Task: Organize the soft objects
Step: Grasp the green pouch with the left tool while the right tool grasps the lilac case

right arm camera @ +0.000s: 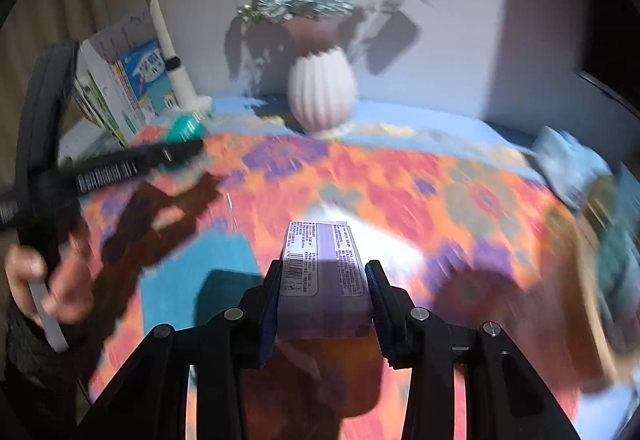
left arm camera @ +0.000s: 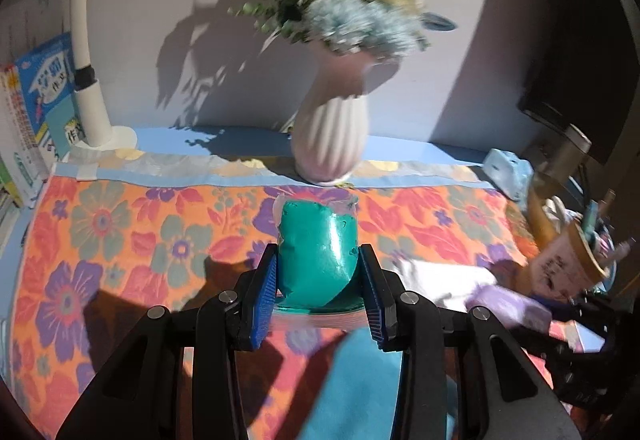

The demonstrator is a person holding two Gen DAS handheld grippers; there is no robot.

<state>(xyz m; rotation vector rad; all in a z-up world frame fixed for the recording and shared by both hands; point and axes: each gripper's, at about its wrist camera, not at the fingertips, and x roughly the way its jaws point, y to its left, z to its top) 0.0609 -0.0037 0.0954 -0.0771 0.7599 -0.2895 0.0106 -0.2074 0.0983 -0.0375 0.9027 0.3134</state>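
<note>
My left gripper (left arm camera: pixel 319 272) is shut on a teal soft bag (left arm camera: pixel 318 252) in clear wrap and holds it above the floral tablecloth (left arm camera: pixel 120 232). The bag also shows in the right wrist view (right arm camera: pixel 185 128), with the left gripper (right arm camera: pixel 176 154) at the left. My right gripper (right arm camera: pixel 323 280) is shut on a purple tissue pack (right arm camera: pixel 324 268) with a barcode label, held above the cloth. That pack shows blurred in the left wrist view (left arm camera: pixel 508 306). A blue cloth (left arm camera: pixel 360 388) lies on the table below both grippers and also shows in the right wrist view (right arm camera: pixel 200 280).
A ribbed white vase (left arm camera: pixel 330 136) of blue and white flowers stands at the back middle. A white lamp (left arm camera: pixel 88 80) and books (left arm camera: pixel 36 112) stand at back left. A light blue pack (left arm camera: pixel 508 168) and a wooden basket (left arm camera: pixel 568 252) of items sit at the right.
</note>
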